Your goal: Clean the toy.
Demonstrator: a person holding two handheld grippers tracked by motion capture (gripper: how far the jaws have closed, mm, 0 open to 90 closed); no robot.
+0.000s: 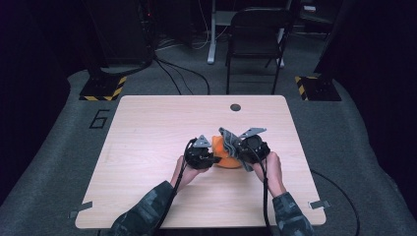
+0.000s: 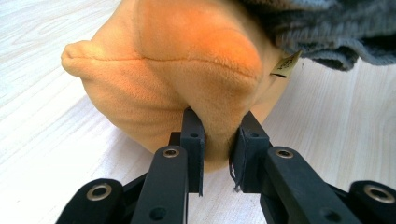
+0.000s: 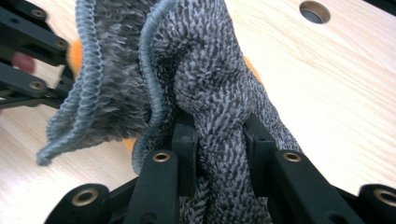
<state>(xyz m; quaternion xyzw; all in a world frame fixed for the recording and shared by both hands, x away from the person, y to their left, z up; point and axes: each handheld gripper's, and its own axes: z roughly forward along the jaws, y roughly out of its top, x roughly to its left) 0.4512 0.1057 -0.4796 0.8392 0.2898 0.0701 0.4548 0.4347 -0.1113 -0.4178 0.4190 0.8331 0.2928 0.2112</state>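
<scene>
Fingers (image 2: 194, 140) of the left gripper (image 1: 200, 156) pinch the orange plush toy (image 1: 222, 153) mid-bench; right gripper (image 1: 252, 147) clamps the grey cloth (image 3: 205, 70), draped over the toy's right side.

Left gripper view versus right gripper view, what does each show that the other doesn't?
Left gripper view: the left tool pinching a fold of the orange plush toy, whose seams and small tag are plain to see. Right gripper view: the right tool clamped on the bunched grey terry cloth, plus a round hole in the tabletop. Both share the light wooden table, the cloth and some orange plush.
</scene>
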